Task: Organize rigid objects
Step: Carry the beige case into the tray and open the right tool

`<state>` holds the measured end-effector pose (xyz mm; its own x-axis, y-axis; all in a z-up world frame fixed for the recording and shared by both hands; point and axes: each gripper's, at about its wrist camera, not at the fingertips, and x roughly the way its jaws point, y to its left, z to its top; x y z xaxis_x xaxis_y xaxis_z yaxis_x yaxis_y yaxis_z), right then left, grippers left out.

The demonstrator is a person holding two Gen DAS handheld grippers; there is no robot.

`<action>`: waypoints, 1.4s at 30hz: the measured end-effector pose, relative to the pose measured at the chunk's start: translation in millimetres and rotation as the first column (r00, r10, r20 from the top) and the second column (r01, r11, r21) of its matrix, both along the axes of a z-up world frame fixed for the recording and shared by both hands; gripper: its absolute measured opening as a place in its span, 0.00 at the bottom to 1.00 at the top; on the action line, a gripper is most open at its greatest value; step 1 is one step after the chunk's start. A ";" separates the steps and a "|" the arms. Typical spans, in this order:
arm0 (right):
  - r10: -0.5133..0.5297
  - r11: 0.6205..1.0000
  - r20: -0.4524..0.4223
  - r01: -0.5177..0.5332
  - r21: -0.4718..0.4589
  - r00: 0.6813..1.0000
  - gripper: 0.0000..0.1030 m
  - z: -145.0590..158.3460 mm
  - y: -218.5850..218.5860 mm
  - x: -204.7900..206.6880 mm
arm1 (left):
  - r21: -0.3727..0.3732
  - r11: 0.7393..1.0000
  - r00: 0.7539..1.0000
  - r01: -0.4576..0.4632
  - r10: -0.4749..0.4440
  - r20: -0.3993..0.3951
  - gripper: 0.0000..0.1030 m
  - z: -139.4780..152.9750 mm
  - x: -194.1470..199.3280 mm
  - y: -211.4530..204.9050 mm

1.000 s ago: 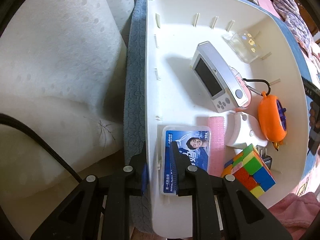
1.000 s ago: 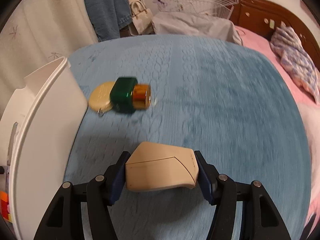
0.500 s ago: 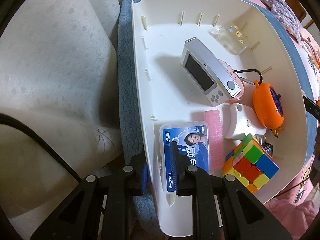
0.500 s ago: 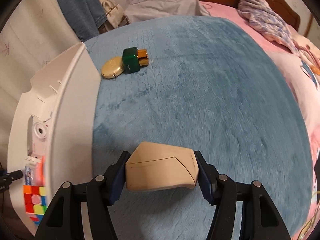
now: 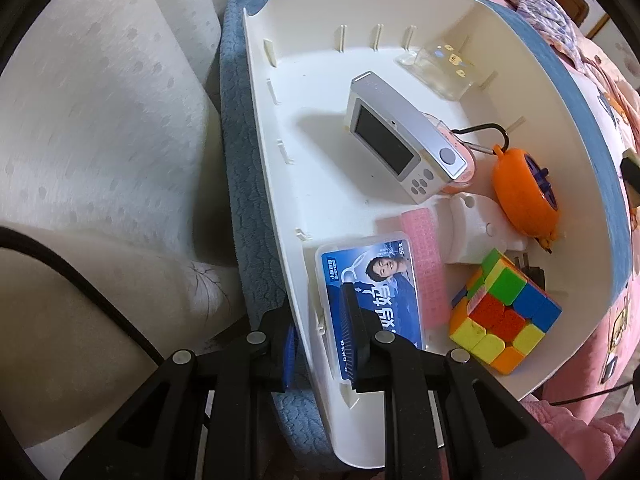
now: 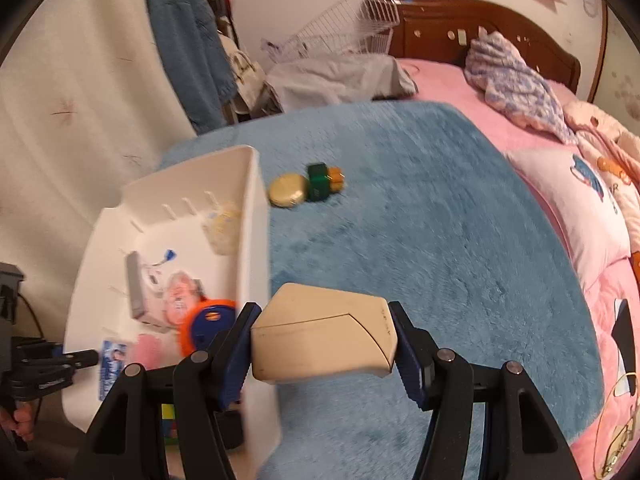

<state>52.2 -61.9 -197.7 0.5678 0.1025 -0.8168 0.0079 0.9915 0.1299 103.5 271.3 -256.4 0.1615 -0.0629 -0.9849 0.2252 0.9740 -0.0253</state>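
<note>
Jaws of the right gripper [image 6: 323, 344] are being clamped on a beige plastic case [image 6: 324, 340], held just beside the white bin [image 6: 256, 240]; the bin's near wall is being pinched by the left gripper [image 5: 320, 344]. Probably mid-carry: next it's needing to be lifted over the rim and released among the camera [image 5: 404, 140] and Rubik's cube [image 5: 504, 312].

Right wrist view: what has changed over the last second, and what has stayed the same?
The right gripper, shut on the beige case, has risen and swung left toward the white bin, whose inside now shows. The left gripper stays clamped on the bin's wall; the green bottle and round compact stay on the blue blanket.
</note>
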 end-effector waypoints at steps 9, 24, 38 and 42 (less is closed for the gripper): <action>0.076 0.997 0.080 -0.077 0.007 0.994 0.62 20.5 45.0 -17.0 | -0.009 0.998 0.998 0.059 -0.059 0.010 0.18 -0.8 -3.7 2.7; 0.217 0.976 0.096 -0.218 0.003 0.971 0.62 20.6 111.7 -20.3 | -0.030 0.992 0.992 0.121 -0.120 0.025 0.18 2.1 -10.1 6.9; 0.269 0.963 0.134 -0.268 -0.025 0.954 0.75 27.0 119.3 -18.9 | -0.049 0.995 0.996 0.089 -0.089 0.011 0.18 -0.5 -3.6 8.2; 0.268 0.963 0.157 -0.266 -0.035 0.951 0.75 31.9 110.8 -18.6 | -0.044 0.997 0.998 0.067 -0.067 0.005 0.18 -1.6 -1.7 6.7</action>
